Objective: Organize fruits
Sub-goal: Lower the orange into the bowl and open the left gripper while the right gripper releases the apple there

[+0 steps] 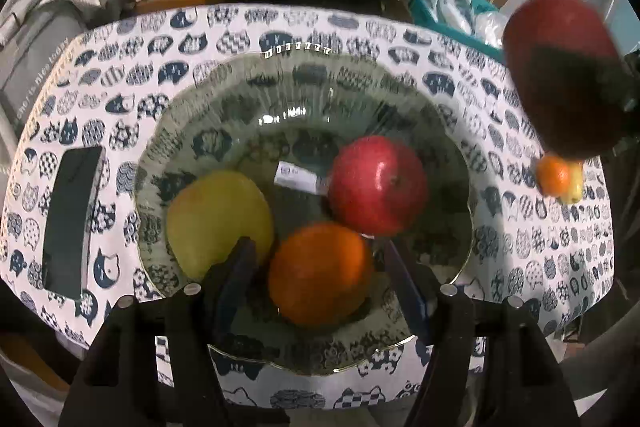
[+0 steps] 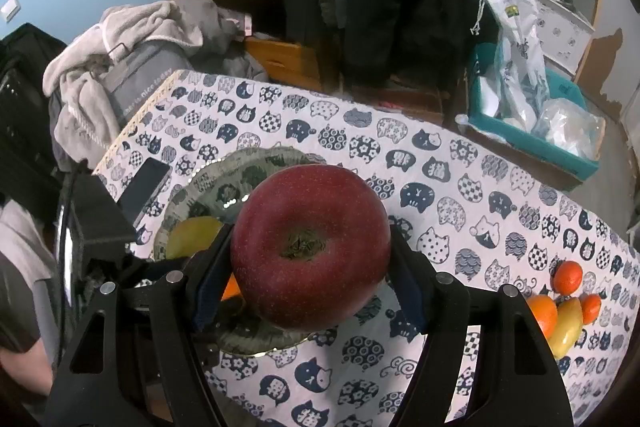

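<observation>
Left wrist view only: phone [image 1: 72, 223] at left; glass plate [image 1: 168, 131] holding yellow apple [image 1: 216, 219], orange [image 1: 320, 271], red apple [image 1: 378, 185]. Left gripper [image 1: 320, 263] fingers apart above the orange.

Right wrist view only: right gripper [image 2: 310, 259] clamped on dark red apple [image 2: 310, 247], above the plate's near right rim; loose citrus and lemon [image 2: 568, 327] far right on tablecloth [image 2: 460, 187].

Three fruits [image 1: 320, 223] lie in the plate [image 1: 452, 147]; phone [image 1: 72, 223] lies left of it.

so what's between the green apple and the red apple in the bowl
A small white label on the bowl floor lies between green apple and red apple, in the left wrist view.
</observation>
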The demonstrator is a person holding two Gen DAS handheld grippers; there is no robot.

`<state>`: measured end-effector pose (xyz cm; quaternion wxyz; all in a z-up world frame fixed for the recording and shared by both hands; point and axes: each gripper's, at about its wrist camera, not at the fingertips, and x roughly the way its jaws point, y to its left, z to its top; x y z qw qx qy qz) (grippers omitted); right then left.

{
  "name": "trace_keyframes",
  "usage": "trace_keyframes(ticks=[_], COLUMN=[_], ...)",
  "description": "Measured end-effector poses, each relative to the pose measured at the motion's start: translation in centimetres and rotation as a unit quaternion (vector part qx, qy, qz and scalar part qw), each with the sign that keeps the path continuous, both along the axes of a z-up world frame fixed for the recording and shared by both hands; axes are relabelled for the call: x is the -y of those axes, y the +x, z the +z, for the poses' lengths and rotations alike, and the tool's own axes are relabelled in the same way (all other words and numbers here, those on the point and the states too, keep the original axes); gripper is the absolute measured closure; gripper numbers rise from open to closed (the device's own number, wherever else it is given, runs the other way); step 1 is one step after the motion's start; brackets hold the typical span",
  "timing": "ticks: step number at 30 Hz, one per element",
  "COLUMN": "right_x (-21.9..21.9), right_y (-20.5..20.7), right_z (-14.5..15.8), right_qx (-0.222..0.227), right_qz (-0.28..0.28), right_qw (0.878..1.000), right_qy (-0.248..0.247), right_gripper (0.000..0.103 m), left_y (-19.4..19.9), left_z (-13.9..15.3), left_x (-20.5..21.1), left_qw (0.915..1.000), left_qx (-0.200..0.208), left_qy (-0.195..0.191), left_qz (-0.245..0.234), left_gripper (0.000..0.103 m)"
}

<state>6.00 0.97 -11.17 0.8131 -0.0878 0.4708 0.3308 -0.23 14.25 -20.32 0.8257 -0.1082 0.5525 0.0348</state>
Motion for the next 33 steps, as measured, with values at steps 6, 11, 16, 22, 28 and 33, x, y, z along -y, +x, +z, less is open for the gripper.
trace_keyframes(ticks=[6, 11, 16, 22, 28, 33], right_x=[-0.4, -1.1, -2.3, -3.7, -4.9, -5.8], right_y=[0.3, 1.1, 2.1, 3.3, 4.4, 5.2], right_z=[-1.4, -2.9, -4.7, -6.0, -6.7, -7.8], right_qx=[-0.015, -0.029, -0.042, -0.050, -0.055, -0.070], right_qz=[-0.001, 0.001, 0.002, 0.005, 0.011, 0.010], right_qw=[1.000, 1.000, 0.999, 0.999, 0.998, 0.997], right_qy=[-0.005, -0.011, -0.017, -0.020, -0.021, -0.022], right_gripper=[0.031, 0.031, 0.031, 0.031, 0.031, 0.031], left_y=[0.4, 0.8, 1.0, 1.5, 1.8, 1.9], left_z=[1.1, 1.7, 2.1, 2.0, 1.8, 1.4], left_x=[-1.0, -2.8, -4.8, -6.4, -7.1, -7.2], left_qw=[0.9998, 0.9986, 0.9965, 0.9940, 0.9926, 0.9932], left_qx=[0.014, 0.022, 0.032, 0.037, 0.036, 0.032], left_qy=[-0.006, -0.012, -0.012, -0.014, -0.017, -0.009], left_qz=[0.015, 0.046, 0.076, 0.102, 0.115, 0.112], left_gripper=[0.034, 0.034, 0.034, 0.034, 0.034, 0.034])
